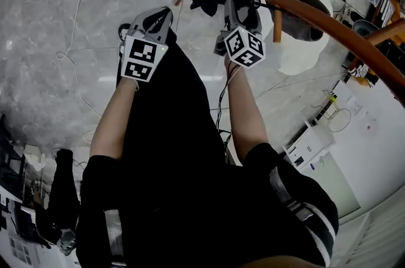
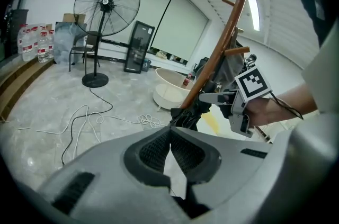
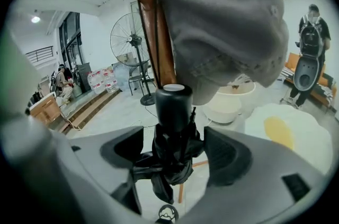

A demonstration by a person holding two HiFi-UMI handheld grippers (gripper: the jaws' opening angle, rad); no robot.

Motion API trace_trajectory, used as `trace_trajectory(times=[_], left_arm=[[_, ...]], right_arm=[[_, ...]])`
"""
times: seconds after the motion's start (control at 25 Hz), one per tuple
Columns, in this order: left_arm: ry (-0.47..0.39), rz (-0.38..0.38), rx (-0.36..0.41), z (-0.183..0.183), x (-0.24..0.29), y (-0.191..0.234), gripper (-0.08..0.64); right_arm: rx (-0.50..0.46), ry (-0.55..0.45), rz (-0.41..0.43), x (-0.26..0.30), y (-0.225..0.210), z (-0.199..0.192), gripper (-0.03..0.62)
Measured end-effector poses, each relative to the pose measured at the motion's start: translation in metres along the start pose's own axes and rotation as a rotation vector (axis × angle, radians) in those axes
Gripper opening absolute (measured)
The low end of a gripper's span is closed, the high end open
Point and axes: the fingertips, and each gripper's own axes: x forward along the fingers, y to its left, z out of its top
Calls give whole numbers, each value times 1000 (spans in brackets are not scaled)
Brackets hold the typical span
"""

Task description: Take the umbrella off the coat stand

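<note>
**Item 1. Umbrella** (image 3: 172, 112): black, folded. Smooth cylindrical handle with a flat pale end; the canopy below is crumpled, glossy fabric in loose pleats. It hangs close against the coat stand's pole, just under the cap, and stands between the right gripper's jaws.

**Item 2. Coat stand** (image 1: 329, 26): reddish-brown polished wood. The pole is long and curved, with short pegs branching off and splayed legs on the floor.

**Item 3. Cap** (image 3: 228, 27): grey woven cloth, soft and rounded, draped over the stand.

**Item 4. Right gripper** (image 3: 175, 157): matte grey shell with dark ribbed pads. The jaws are spread wide on either side of the umbrella. The pads stand clear of the handle, so nothing is clamped. It is carried on a bare forearm (image 1: 248, 114) stretched forward and tilted downward.

**Item 5. Left gripper** (image 2: 169, 135): same build. The ribbed pad tips meet and nothing is between them. It is held lower and to the left, apart from the stand, pointing forward and down.

**Item 6. Floor** (image 1: 44, 51): grey marbled stone, glossy, with white cables (image 1: 79, 64) trailing over it.
</note>
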Motion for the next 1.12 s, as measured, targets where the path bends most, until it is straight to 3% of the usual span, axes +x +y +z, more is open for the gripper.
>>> trace_trajectory(times=[0.24, 0.28, 0.4, 0.56, 1.12], left_arm=[[13, -17, -5, -5, 5, -1, 0], [15, -15, -6, -4, 4, 0, -1], [17, -14, -5, -2, 5, 2, -2], [23, -20, -2, -3, 1, 4, 0], [31, -28, 10, -1, -21, -4, 0]], right_arm=[[3, 10, 31, 26, 2, -4, 396], [3, 14, 21, 29, 0, -4, 390], [-22, 39, -30, 32, -11, -4, 278], [-79, 55, -50, 36, -12, -6, 268], [-71, 53, 4, 22, -1, 1, 230]])
